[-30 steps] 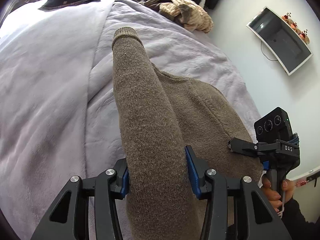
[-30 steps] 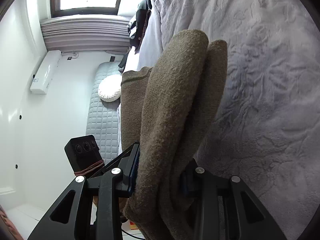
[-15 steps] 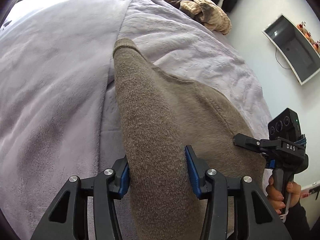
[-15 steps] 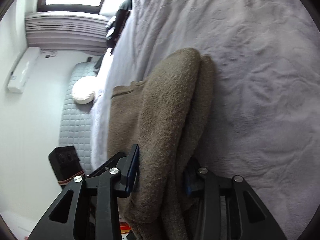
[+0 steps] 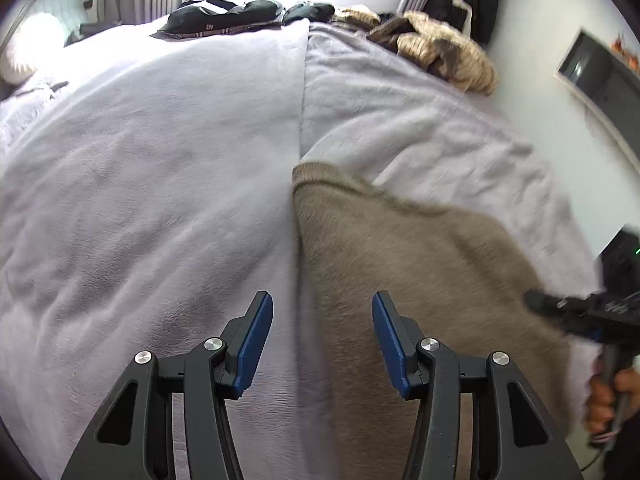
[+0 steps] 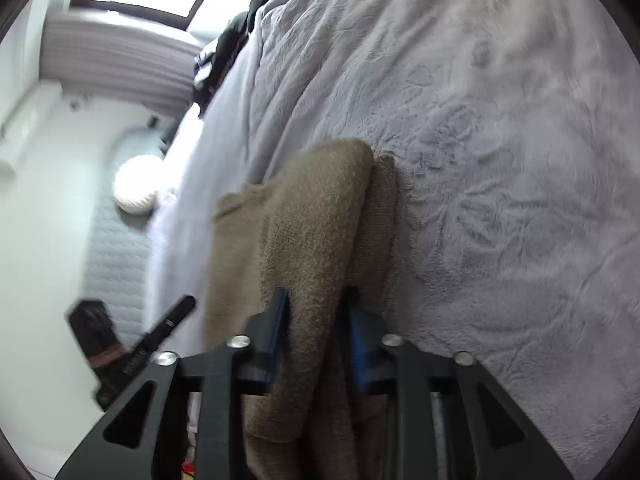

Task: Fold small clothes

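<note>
A brown knitted sweater (image 5: 420,264) lies spread on the lilac bed blanket (image 5: 160,160). My left gripper (image 5: 322,304) hovers over its left edge. Its jaws are opening, and the blue pads stand apart without touching the knit, which lies flat below the gap. In the right wrist view a thick fold of the sweater (image 6: 320,216) rises between the pads of my right gripper (image 6: 316,296). Those jaws are closing and press on the fold. The right gripper (image 5: 580,312) also shows, blurred, at the sweater's right edge.
Dark clothes (image 5: 224,16) and a tan knitted pile (image 5: 448,56) lie at the far end of the bed. A hand (image 5: 608,392) holds the right gripper's handle. A screen (image 5: 600,76) hangs on the wall at right. A white pillow (image 6: 136,188) lies by the headboard.
The left gripper has let go of the sweater fold it held, and the knit now lies flat on the bed. The right gripper's jaws have narrowed on their fold.
</note>
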